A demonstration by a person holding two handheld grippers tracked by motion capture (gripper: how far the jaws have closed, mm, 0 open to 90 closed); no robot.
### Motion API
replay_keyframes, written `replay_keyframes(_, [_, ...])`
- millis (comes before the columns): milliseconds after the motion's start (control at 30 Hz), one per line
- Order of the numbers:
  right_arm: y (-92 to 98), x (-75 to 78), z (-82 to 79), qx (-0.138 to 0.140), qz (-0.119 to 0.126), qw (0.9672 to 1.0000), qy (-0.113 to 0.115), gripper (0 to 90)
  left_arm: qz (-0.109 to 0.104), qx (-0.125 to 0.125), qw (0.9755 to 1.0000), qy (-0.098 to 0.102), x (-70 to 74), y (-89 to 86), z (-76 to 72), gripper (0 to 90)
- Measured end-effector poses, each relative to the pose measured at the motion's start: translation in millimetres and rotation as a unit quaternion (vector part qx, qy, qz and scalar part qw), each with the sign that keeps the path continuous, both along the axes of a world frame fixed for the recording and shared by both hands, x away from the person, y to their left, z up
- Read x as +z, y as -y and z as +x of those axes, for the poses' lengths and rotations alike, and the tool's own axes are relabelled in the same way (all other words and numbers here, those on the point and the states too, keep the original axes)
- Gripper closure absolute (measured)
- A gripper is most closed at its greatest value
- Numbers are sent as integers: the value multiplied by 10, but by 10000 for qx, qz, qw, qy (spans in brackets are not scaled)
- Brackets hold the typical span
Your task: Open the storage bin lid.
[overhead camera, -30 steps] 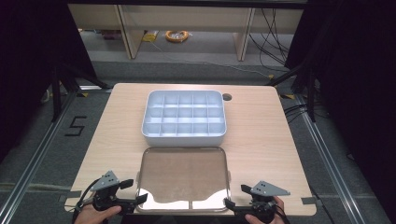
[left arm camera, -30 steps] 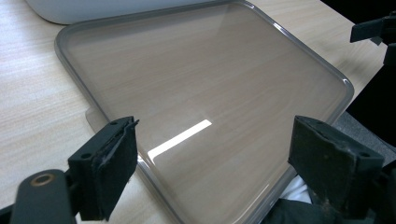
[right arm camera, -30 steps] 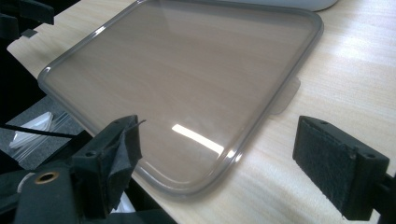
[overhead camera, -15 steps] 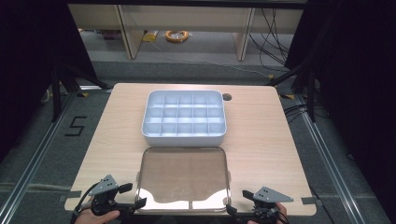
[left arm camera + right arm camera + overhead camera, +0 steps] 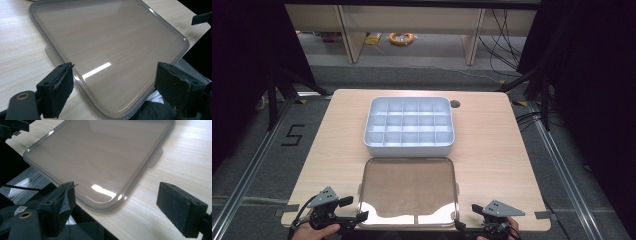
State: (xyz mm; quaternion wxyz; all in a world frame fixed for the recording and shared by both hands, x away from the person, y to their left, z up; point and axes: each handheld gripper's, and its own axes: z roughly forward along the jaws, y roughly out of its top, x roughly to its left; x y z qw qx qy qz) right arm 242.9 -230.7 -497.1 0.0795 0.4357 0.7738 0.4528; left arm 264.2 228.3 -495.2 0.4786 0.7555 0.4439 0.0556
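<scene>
Left gripper [image 5: 343, 215] and right gripper [image 5: 472, 223]: jaws wide open, holding nothing. Clear lid [image 5: 408, 187] lies flat on worktop [image 5: 492, 145], at 6 o'clock of the compartment tray [image 5: 409, 125].

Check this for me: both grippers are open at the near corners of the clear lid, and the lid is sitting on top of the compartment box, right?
Not quite. In the high view the clear lid lies flat on the table, in front of the compartment box, not on it. Both the left gripper and the right gripper are open at its near corners.

Even overhead light, dark surroundings, white glare on the clear lid [image 5: 110, 47], soft focus.
</scene>
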Motion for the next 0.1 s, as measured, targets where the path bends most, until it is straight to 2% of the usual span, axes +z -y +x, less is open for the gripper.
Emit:
replay_keyframes(33, [2, -12, 12, -33, -62, 10000, 41, 169, 11, -11, 10000, -38, -13, -5, 11, 151])
replay_keyframes(100, [5, -4, 8, -56, -69, 10000, -15, 169, 8, 3, 10000, -44, -22, -5, 16, 151])
